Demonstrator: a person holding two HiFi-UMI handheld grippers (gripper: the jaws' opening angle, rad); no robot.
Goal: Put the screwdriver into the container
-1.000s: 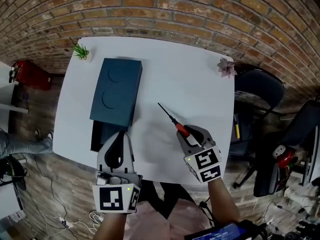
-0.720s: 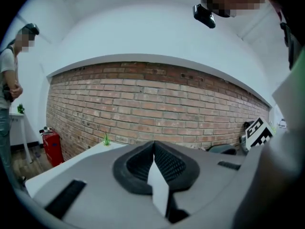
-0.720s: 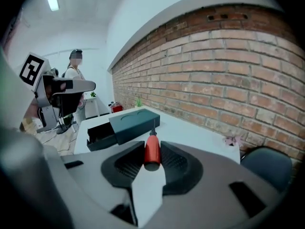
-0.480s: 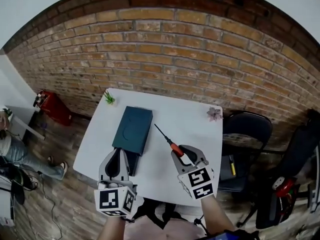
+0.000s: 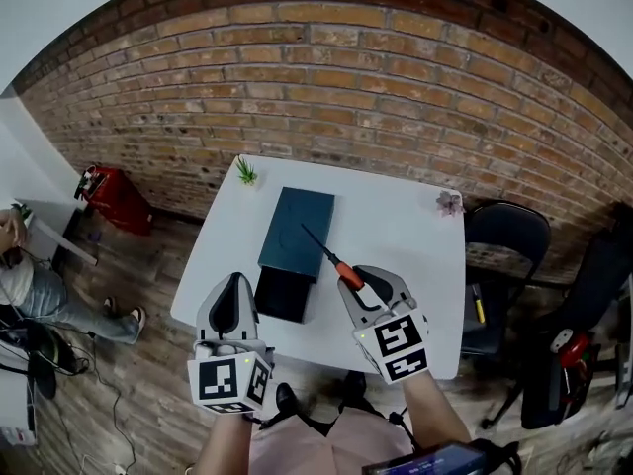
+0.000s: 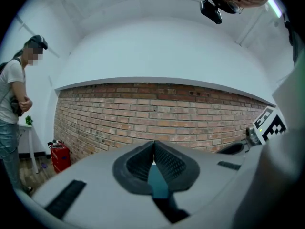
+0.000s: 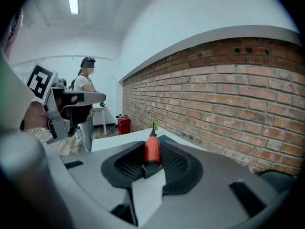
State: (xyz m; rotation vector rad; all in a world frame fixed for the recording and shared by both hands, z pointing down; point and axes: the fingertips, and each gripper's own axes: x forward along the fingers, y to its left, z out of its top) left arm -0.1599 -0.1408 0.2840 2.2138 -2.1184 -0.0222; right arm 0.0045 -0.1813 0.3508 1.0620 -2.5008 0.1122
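My right gripper [image 5: 368, 283] is shut on the red handle of the screwdriver [image 5: 345, 272]. Its thin black shaft points up and left, across the container in the head view. In the right gripper view the red handle [image 7: 152, 149] stands clamped between the pads. The container [image 5: 298, 229] is a long dark teal box on the white table [image 5: 396, 236], with a darker section [image 5: 281, 295] at its near end. My left gripper [image 5: 233, 303] hovers near that end, shut and empty. In the left gripper view, a strip of the container [image 6: 157, 185] shows between the touching jaws [image 6: 153, 146].
A small green plant [image 5: 245, 172] stands at the table's back left corner and a pink flower [image 5: 450, 203] at the back right. A black chair [image 5: 506, 236] is right of the table. A red object [image 5: 114, 198] and a person [image 5: 18, 265] are at left. A brick wall runs behind.
Both grippers have risen well above the table, the right one still carrying the screwdriver. The table now looks smaller and farther below, and more of the brick wall shows.
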